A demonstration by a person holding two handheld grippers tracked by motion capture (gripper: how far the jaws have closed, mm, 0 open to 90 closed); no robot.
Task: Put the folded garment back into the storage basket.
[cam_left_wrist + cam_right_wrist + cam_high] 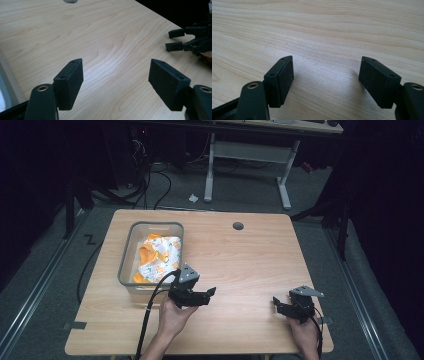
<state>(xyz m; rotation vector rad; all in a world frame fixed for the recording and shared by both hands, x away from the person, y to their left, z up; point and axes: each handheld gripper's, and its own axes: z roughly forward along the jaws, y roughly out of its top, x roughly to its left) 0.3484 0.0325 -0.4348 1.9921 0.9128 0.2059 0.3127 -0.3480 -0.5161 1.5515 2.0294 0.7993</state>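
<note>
Wooden table (250, 255) holds a bin (131, 251) with orange-white cloth (159, 257) already inside, left of centre; left gripper (212, 292) and right gripper (276, 304) gape wide, empty, so little seems left.

1. light wood table (250, 250) with a small round grey grommet hole (238, 226) near its far edge.
2. grey carpet floor (45, 285) all around, black cables (150, 185) trailing over it behind the table.
3. second desk at the back on white legs (285, 185).
4. a crumpled white scrap (193, 198) lies on the floor.
5. room edges are really dark, only the middle is lit.
</note>
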